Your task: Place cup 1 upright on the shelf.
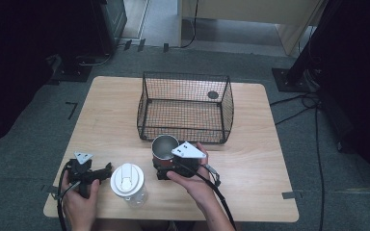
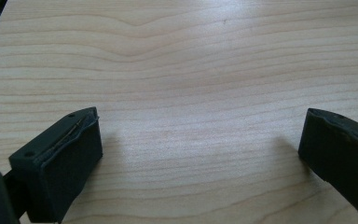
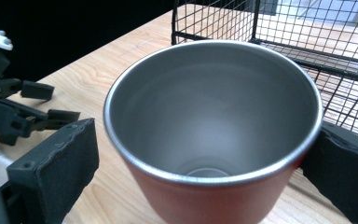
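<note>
The right gripper (image 3: 200, 154) is sitting with its jaws apart around a cup (image 3: 212, 116), though contact is hard to judge. Its own view is revealing a smooth steel inside and red outer wall; the high view is placing the cup (image 1: 165, 147) just before the wire basket (image 1: 185, 107). The left gripper (image 2: 200, 149) is gaping over bare grained table (image 2: 182, 60), beside a white-lidded clear bottle (image 1: 128, 183).

Wooden table (image 1: 250, 159) carries wire basket (image 1: 185, 107), cup (image 1: 164, 147), lidded jar (image 1: 128, 184).
</note>
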